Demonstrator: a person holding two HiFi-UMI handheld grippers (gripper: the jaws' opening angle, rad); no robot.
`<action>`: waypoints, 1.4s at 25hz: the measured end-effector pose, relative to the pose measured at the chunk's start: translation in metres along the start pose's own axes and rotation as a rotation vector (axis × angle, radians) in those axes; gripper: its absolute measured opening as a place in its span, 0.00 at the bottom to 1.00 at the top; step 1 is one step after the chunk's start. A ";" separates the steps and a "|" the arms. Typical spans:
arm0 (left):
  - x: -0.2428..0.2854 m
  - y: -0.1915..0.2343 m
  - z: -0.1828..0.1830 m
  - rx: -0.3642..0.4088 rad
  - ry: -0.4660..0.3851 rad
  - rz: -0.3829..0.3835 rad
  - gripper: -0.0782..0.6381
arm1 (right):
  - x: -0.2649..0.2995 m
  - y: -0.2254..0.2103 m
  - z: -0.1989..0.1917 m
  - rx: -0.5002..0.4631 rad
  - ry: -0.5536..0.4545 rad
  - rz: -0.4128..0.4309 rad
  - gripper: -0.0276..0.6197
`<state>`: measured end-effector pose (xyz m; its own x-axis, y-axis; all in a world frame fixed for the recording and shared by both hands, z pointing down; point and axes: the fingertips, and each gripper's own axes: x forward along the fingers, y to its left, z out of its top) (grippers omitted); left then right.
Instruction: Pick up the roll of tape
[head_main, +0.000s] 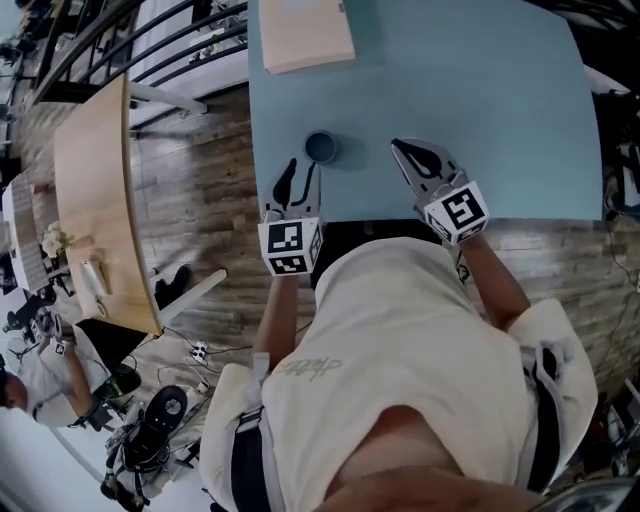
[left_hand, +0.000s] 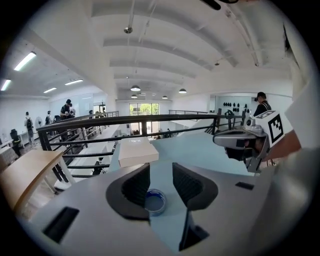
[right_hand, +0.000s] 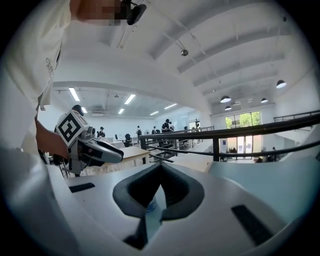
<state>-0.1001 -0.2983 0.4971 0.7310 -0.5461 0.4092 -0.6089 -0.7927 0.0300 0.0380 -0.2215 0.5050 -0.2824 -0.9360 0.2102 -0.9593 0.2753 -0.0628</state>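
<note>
The roll of tape (head_main: 321, 147), a small dark blue ring, lies flat on the light blue table (head_main: 480, 90) near its front edge. My left gripper (head_main: 303, 168) is open just short of it, pointing at it. In the left gripper view the roll of tape (left_hand: 155, 201) shows low in the gap between the two dark pads, touching neither. My right gripper (head_main: 396, 146) hovers to the right of the roll with its jaws together and nothing in them. A sliver of the blue roll (right_hand: 150, 203) shows below its closed tips (right_hand: 160, 168).
A flat tan box (head_main: 305, 35) lies at the table's far left. A black railing (left_hand: 125, 120) runs beyond the table. A curved wooden table (head_main: 95, 190) stands to the left over wood flooring. My body is close to the table's near edge (head_main: 400, 218).
</note>
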 end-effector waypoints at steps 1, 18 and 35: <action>0.004 -0.002 -0.002 0.014 0.017 -0.015 0.32 | -0.003 -0.002 0.000 0.005 -0.003 -0.018 0.05; 0.082 -0.033 -0.106 0.171 0.352 -0.164 0.32 | -0.030 -0.033 -0.012 0.068 -0.075 -0.142 0.05; 0.117 -0.031 -0.180 0.185 0.582 -0.132 0.32 | -0.035 -0.055 -0.053 0.108 -0.021 -0.109 0.05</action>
<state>-0.0507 -0.2890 0.7081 0.4767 -0.2445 0.8444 -0.4239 -0.9054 -0.0229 0.1007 -0.1921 0.5526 -0.1749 -0.9638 0.2010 -0.9784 0.1473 -0.1450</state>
